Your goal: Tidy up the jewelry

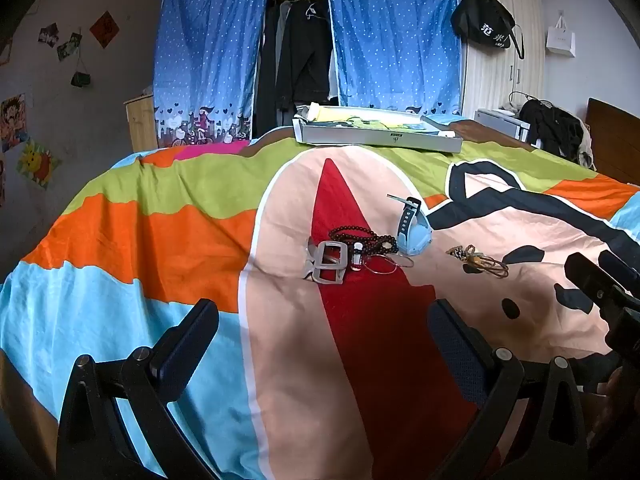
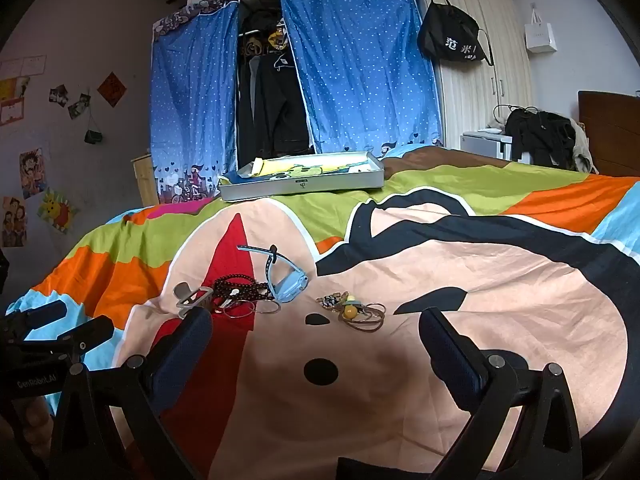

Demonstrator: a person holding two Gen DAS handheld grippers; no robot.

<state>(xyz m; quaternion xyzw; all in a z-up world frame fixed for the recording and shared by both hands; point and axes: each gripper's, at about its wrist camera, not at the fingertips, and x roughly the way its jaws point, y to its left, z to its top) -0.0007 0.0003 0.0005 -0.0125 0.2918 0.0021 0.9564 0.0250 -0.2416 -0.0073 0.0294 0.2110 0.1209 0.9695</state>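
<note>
Lying in a loose cluster at the middle of both views, the jewelry is sitting on a bed under a bright patchwork bedspread [image 1: 160, 232]. In the left wrist view, a grey buckle [image 1: 326, 266] is resting just left of centre on the red wedge of the print, touching a dark beaded necklace [image 1: 362, 238] and a few thin wire bangles [image 1: 390, 264]. A light blue watch [image 1: 414, 228] is standing tilted just right of the beads, its strap sticking up. Lying apart to the right of that is a small heap of brown cord bracelets [image 1: 478, 260], which in the right wrist view is showing a yellow bead [image 2: 351, 311].

The left tool [image 1: 324, 332] is hovering over the bedspread at the bottom of its frame, fingers spread wide and gripping nothing. The right tool [image 2: 316, 340] is doing likewise in its own view, wide apart and empty, with the cord bracelets lying just beyond it; its dark body is also poking in at the right edge of the left wrist view.

Toward the top centre, a shallow grey tray [image 1: 376, 140] is sitting at the far side of the bed, with yellow printed material inside. Behind it, blue dotted curtains [image 1: 208, 48] are hanging parted over dark clothes.
</note>
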